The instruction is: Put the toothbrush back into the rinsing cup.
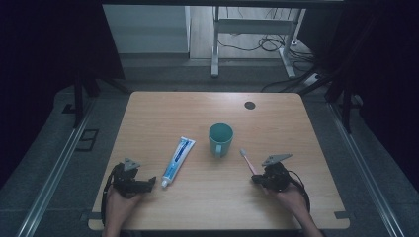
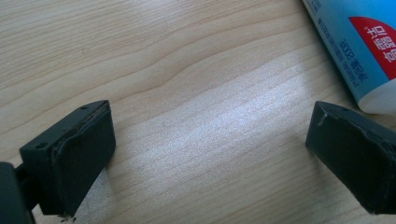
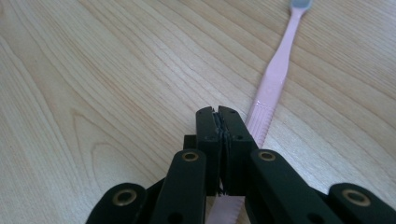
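Right gripper [image 3: 218,116] fingers pressed together with nothing between them, poised over the handle of the pink toothbrush [image 3: 275,74] lying flat on the desk [image 1: 276,113]; left gripper [image 2: 210,149] fingers wide apart beside the toothpaste tube [image 1: 178,155]; teal mug [image 1: 220,139] farther back.

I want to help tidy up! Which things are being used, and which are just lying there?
In use: pink toothbrush at the right gripper; toothpaste tube beside the left gripper.
Lying about: green mug; dark round spot.
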